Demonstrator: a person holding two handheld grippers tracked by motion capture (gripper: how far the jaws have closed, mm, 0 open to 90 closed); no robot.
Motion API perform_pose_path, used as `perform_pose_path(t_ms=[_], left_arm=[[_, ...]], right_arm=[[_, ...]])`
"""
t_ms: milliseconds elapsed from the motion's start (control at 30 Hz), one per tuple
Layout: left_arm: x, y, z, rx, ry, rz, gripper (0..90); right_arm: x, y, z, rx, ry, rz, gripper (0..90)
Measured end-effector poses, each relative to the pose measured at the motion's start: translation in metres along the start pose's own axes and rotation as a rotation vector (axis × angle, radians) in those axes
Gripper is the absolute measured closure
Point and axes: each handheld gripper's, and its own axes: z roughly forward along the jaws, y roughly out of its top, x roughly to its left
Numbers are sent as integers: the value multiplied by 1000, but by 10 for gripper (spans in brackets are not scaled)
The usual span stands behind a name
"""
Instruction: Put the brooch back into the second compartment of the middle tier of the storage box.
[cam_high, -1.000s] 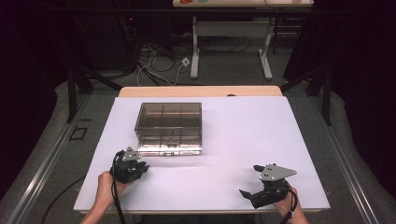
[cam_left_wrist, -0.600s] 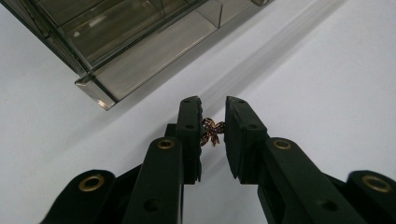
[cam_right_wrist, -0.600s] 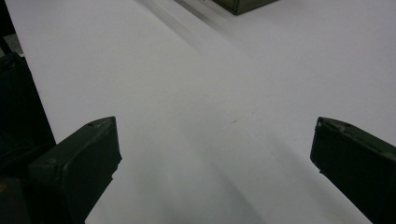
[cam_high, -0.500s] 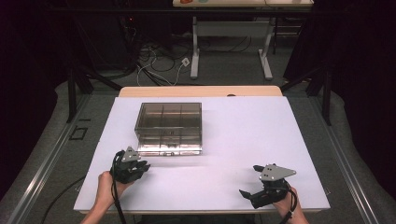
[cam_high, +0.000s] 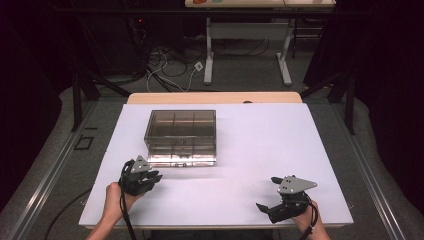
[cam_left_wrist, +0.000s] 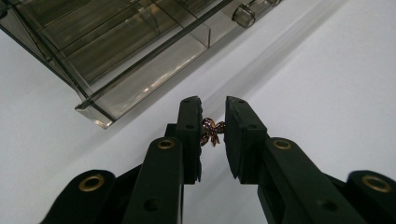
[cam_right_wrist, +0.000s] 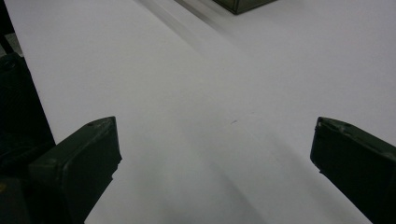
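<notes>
Just ahead of the left gripper (cam_high: 152, 176), touching nothing: a clear compartmented box (cam_high: 182, 135) on the white table (cam_high: 260, 145). Far beyond it, tangled cables (cam_high: 170, 65) and white desk legs (cam_high: 208, 55) on grey floor.

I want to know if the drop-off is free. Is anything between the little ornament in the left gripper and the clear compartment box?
Nothing visible on the white table lies between them. The left gripper pinches the small ornament just short of the clear box, near its front corner. The box's clear top looks shut, which may block entry.
</notes>
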Motion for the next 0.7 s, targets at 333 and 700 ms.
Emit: perform_pose_path(t_ms=[333,700], left_arm=[[-2,8,-3,-10,-3,16,763],[-3,15,-5,-29,6,34,763]], right_arm=[[0,0,0,2,1,1,10],[0,0,1,-2,-3,0,10]])
